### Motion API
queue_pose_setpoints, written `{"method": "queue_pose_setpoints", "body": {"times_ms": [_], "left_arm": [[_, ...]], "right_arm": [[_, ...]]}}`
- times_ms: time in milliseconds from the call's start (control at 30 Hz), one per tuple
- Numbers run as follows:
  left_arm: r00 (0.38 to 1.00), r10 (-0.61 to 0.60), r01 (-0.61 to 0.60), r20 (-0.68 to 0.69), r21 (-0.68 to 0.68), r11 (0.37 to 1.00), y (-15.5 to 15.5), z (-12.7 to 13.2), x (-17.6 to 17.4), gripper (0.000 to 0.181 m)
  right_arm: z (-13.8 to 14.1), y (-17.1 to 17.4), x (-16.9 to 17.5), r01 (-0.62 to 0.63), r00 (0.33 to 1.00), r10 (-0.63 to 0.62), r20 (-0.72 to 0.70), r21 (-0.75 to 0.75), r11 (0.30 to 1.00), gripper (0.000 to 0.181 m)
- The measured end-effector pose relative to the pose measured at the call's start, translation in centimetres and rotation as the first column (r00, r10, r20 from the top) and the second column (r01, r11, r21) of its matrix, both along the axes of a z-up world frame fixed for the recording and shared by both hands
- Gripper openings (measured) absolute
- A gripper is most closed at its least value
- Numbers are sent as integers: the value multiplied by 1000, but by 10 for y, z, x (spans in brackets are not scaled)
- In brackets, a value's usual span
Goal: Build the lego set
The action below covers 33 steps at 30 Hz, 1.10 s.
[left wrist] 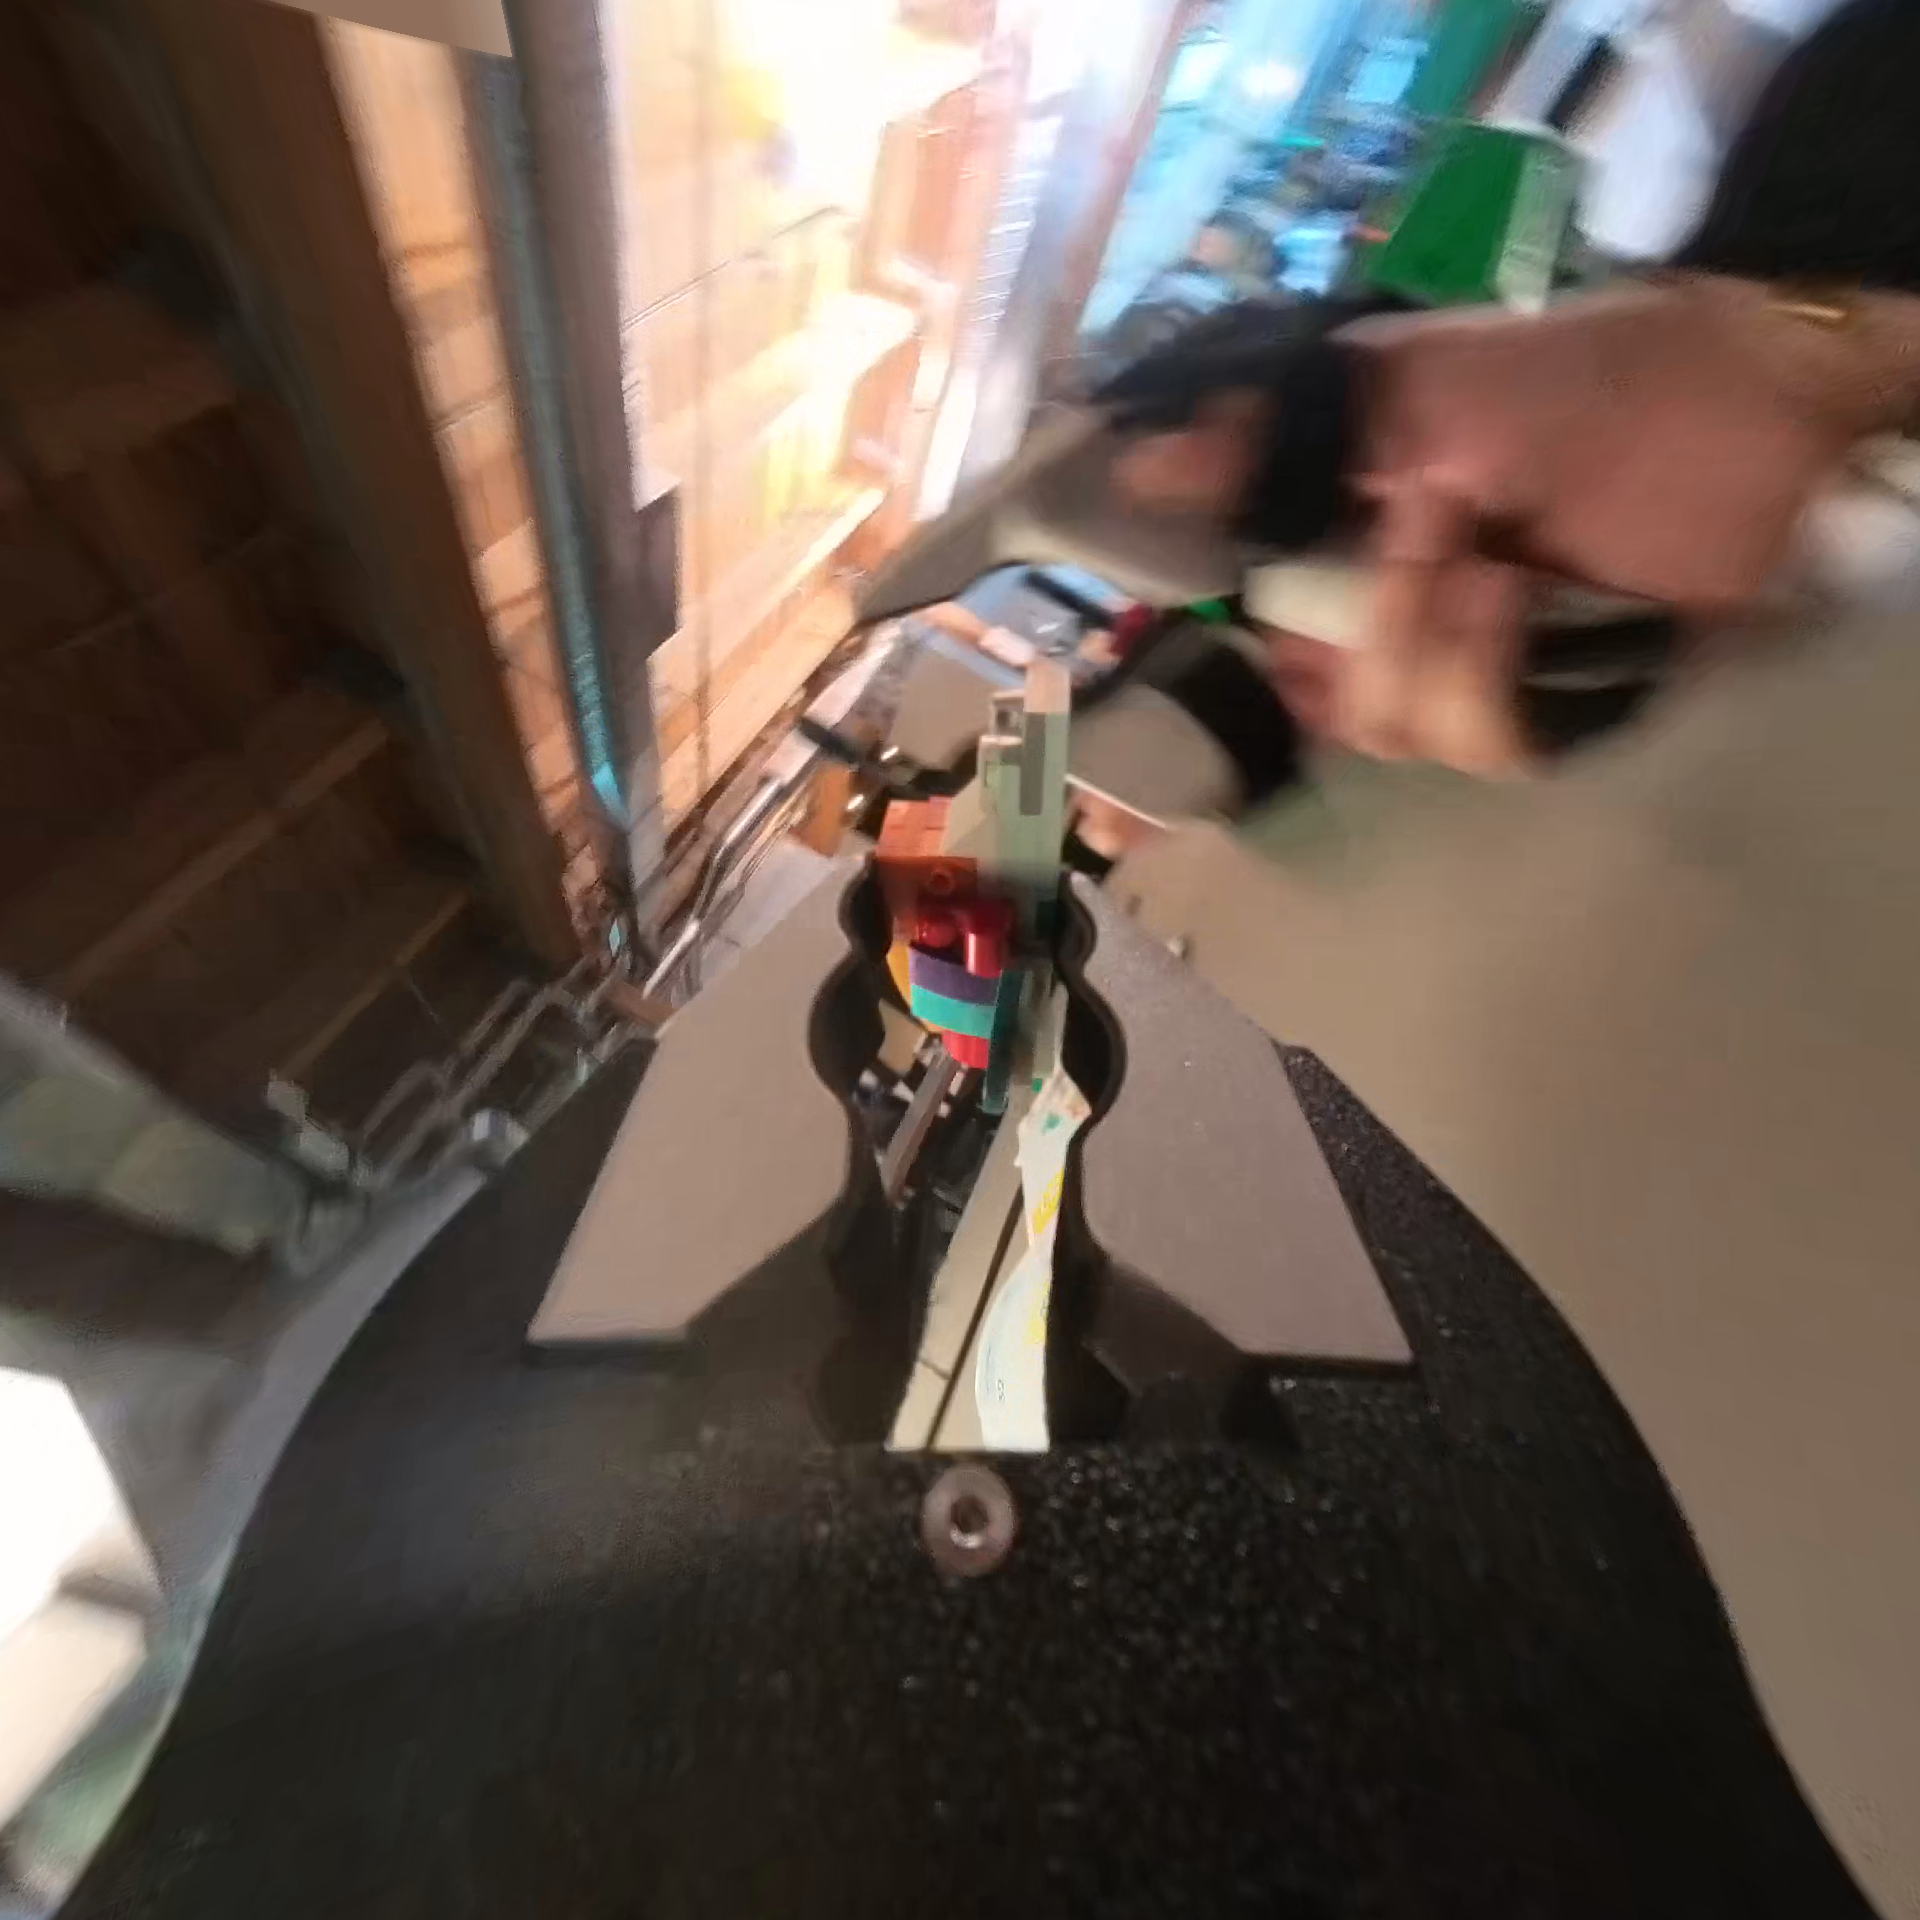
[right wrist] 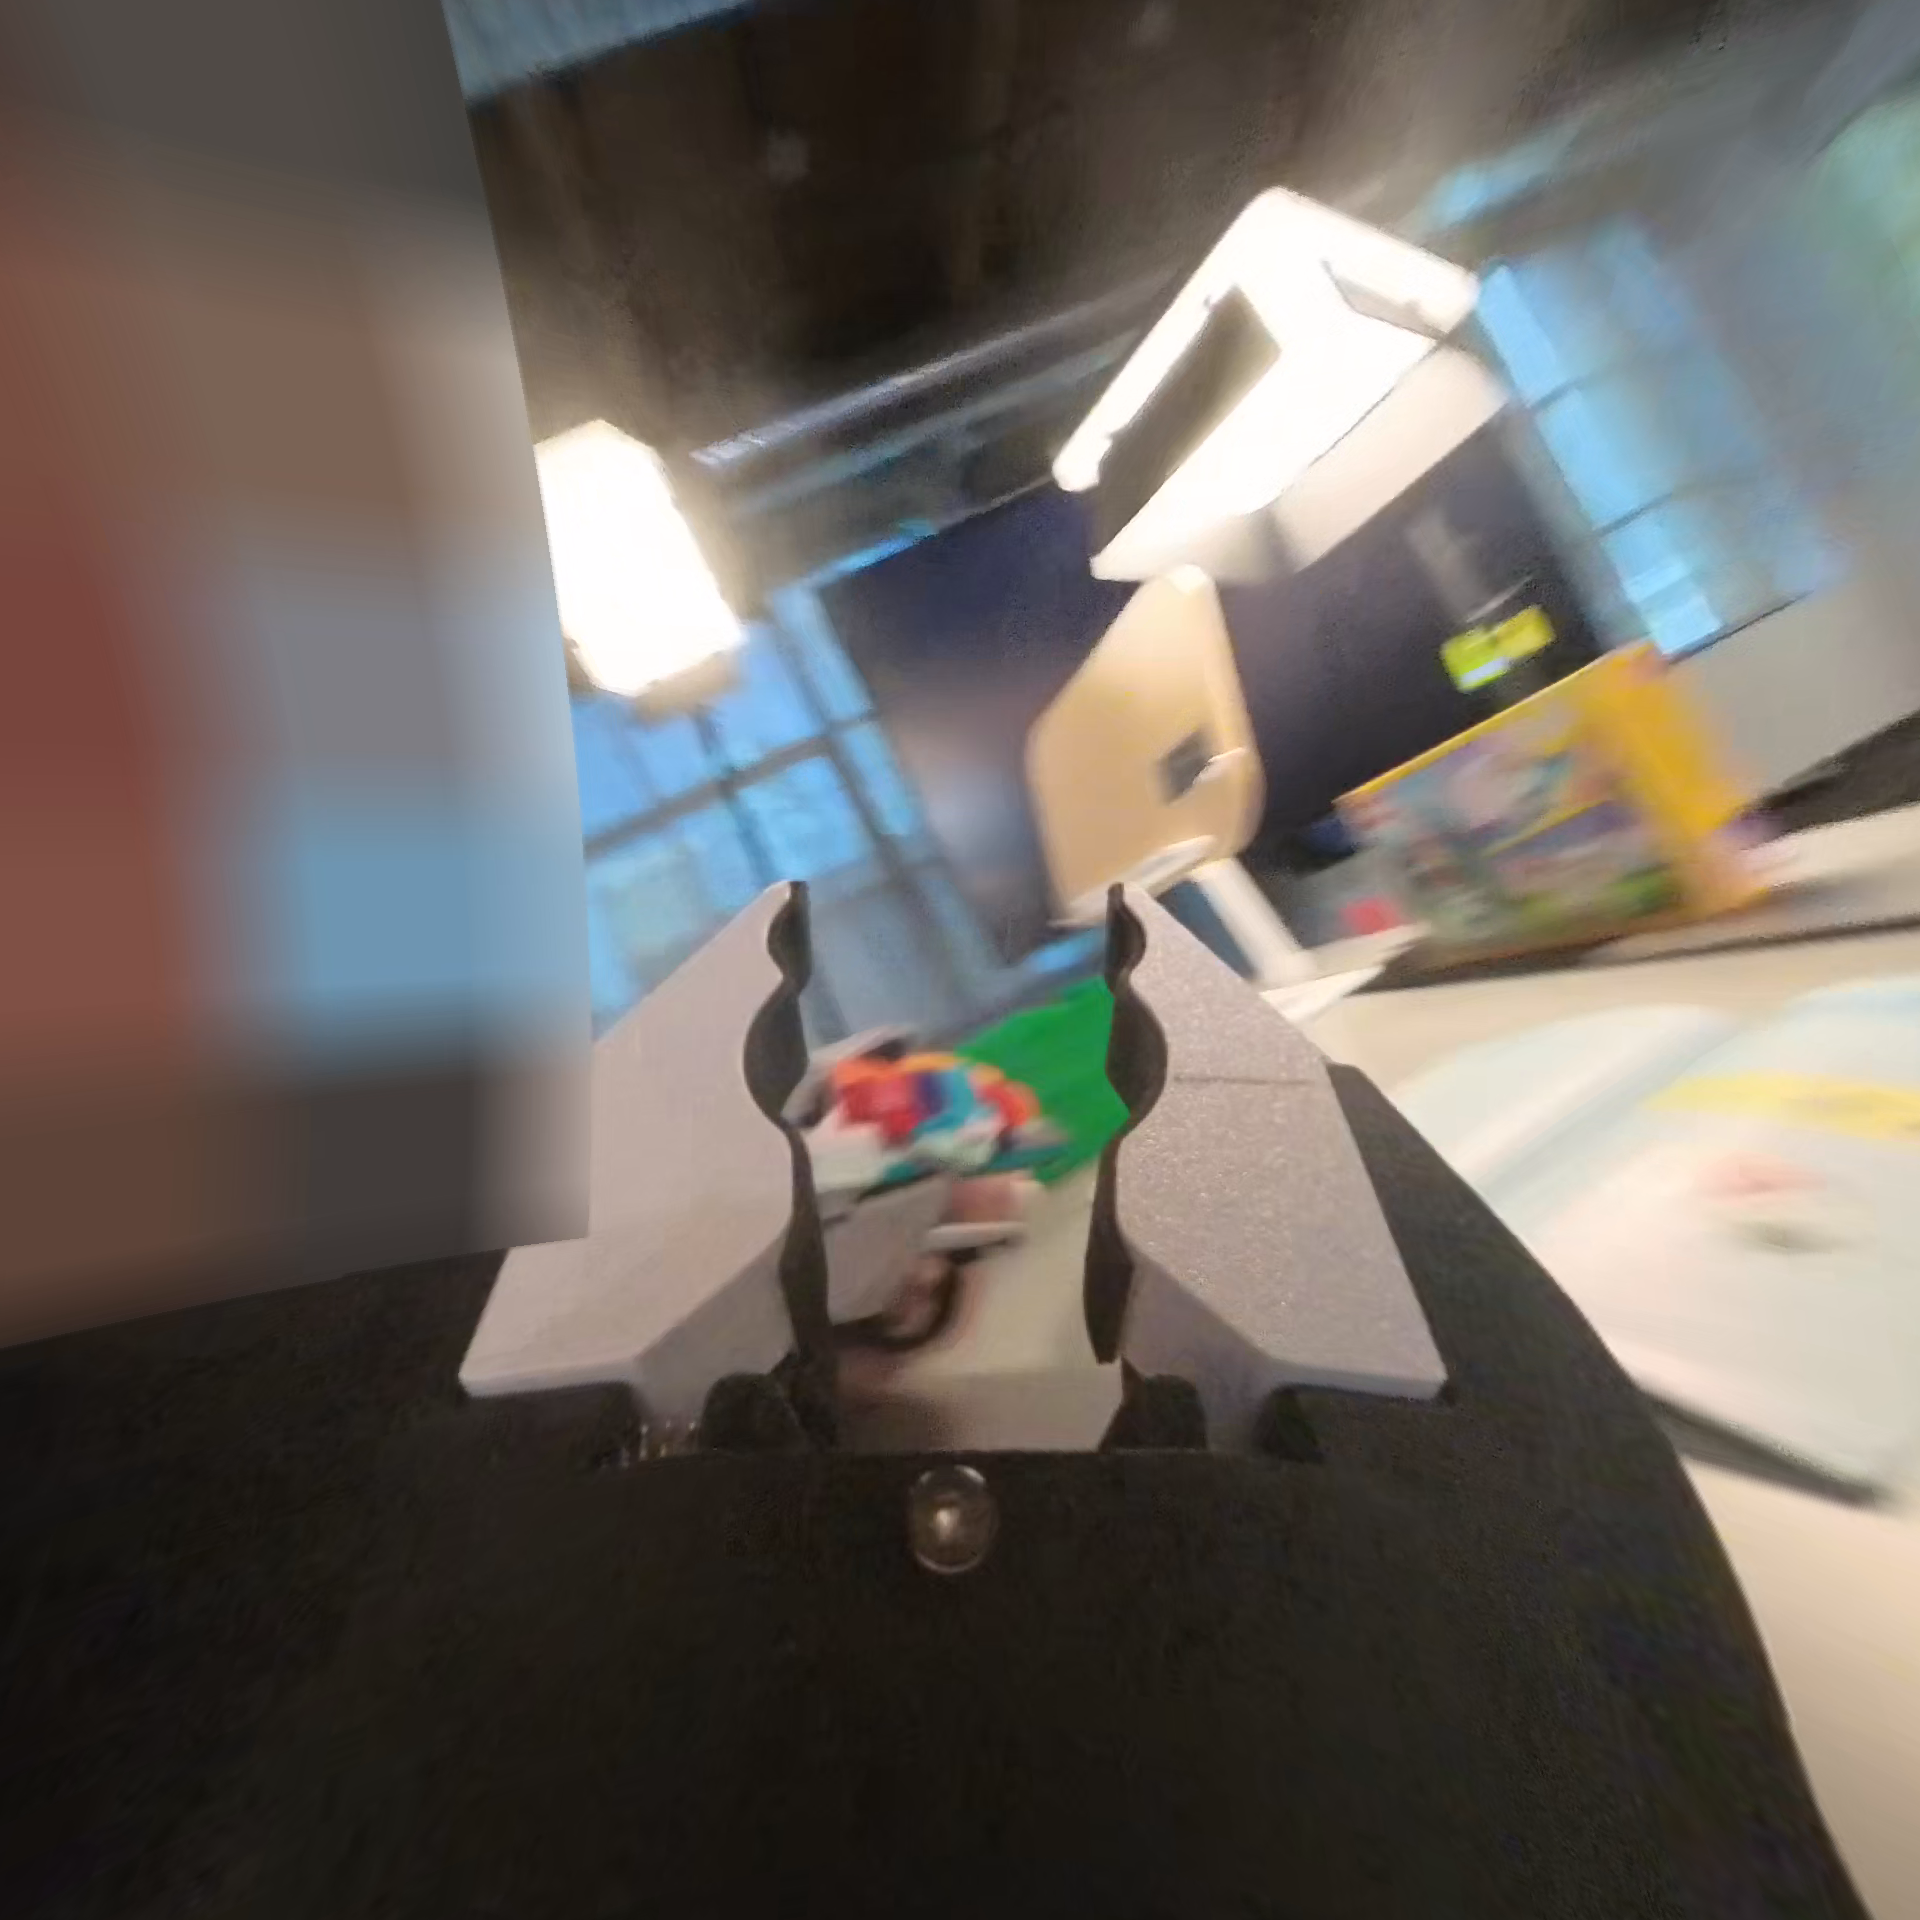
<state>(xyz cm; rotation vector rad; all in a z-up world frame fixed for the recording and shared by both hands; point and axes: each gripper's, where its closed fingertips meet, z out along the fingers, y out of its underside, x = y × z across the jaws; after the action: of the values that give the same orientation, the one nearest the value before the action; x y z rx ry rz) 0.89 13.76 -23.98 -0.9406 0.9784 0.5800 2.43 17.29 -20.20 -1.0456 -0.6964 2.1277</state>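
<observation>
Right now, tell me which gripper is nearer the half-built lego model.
Left. The left gripper has its jaws closed around the lego model. The right gripper hangs apart with jaws open and empty, the model some way ahead of it.

Left gripper (left wrist: pixel 971 914) clamped (right gripper (right wrist: pixel 956 914) agape)

No readable writing on the blurred yellow box (right wrist: pixel 1548 800) or open booklet (right wrist: pixel 1683 1174).

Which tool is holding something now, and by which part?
The left tool grips the small lego model by its sides, low down. The right tool holds nothing.
</observation>
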Motion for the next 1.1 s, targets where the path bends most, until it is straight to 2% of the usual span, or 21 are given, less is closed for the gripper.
{"method": "queue_pose_setpoints", "body": {"times_ms": [67, 133, 200, 233, 267, 333, 433, 533, 667, 767, 833, 900, 933, 967, 1033, 1100], "left_arm": [[993, -25, 19, -116, -53, 998, 3, -20, 8, 29], [979, -62, 37, -195, -131, 991, 5, -38, 15, 29], [965, -87, 27, -247, -236, 971, 8, -55, 14, 30], [957, -106, 26, -271, -282, 959, 7, -62, 13, 30], [948, -140, 29, -287, -358, 933, 5, -71, 13, 30], [943, -163, 3, -292, -480, 877, 2, -85, 10, 30], [933, -155, -64, -324, -573, 817, -2, -98, 6, 41], [944, -165, -61, -287, -643, 764, -9, -101, 10, 54], [980, -118, -47, -158, -767, 640, -23, -100, 7, 67], [998, 19, 31, 51, -815, 579, -31, -87, -4, 78], [956, 123, 139, 265, -782, 607, -31, -69, -16, 82], [854, 203, 196, 480, -657, 728, -24, -42, -37, 74], [795, 212, 234, 569, -609, 758, -24, -33, -45, 62], [740, 222, 302, 634, -609, 733, -24, -31, -48, 51], [654, 325, 366, 683, -661, 655, -14, -38, -59, 57], [666, 386, 292, 639, -699, 653, 2, -44, -72, 55]], "right_arm": [[-5, 26, 5, 267, 959, -279, 48, 180, 947, 56], [-11, 52, 14, 480, 845, -533, 43, 381, 790, 52], [-16, 69, 19, 576, 725, -689, -20, 567, 589, 46], [-17, 75, 20, 593, 685, -727, -51, 619, 515, 44], [-17, 78, 20, 597, 670, -739, -71, 642, 481, 43], [-18, 80, 14, 579, 691, -719, -70, 650, 493, 43], [-19, 82, 5, 552, 719, -692, -66, 658, 512, 42], [-20, 79, -3, 518, 754, -653, -68, 672, 529, 42], [-19, 79, -8, 503, 776, -626, -76, 672, 543, 42], [-15, 88, -3, 540, 756, -649, -85, 641, 545, 42], [-13, 95, 0, 565, 735, -672, -86, 626, 538, 43], [-14, 103, 1, 582, 706, -703, -82, 633, 511, 43], [-16, 108, 0, 586, 691, -719, -72, 639, 499, 42], [-19, 113, -1, 587, 676, -735, -56, 643, 492, 40], [-24, 122, -2, 589, 644, -764, -21, 651, 479, 37], [-27, 126, -4, 581, 625, -780, -16, 677, 452, 33]]}}
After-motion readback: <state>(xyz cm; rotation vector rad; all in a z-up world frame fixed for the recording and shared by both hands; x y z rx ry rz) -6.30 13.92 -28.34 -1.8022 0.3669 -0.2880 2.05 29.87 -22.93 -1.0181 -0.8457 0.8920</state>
